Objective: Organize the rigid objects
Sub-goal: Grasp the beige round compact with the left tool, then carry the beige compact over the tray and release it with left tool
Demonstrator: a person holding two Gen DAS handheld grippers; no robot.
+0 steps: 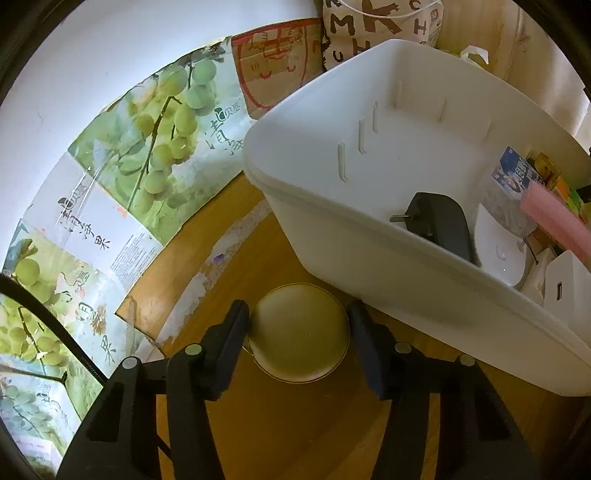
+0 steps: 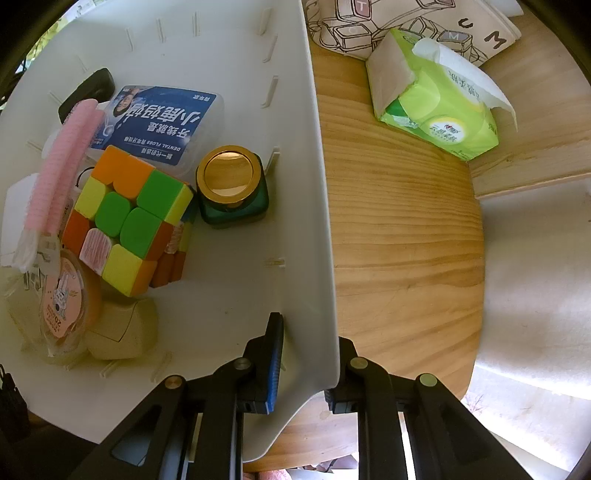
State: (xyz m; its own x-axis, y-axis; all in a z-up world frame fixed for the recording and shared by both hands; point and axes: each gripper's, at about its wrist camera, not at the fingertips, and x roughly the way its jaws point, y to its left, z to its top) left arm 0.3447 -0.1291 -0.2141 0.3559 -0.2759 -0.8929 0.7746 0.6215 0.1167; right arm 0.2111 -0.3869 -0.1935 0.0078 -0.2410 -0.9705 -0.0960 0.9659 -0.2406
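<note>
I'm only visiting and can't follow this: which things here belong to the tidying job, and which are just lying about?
Part of the job:
- round gold tin
- white bin
- puzzle cube
- green jar
- dental floss box

Just lying about:
- tissue pack
- lettered bag
- grape boxes

Both cameras looked steeply down from close above the table [image 1: 295, 424]. The left faced the bin [image 1: 406, 280] from outside, the right from over its rim; they shared the bin.
</note>
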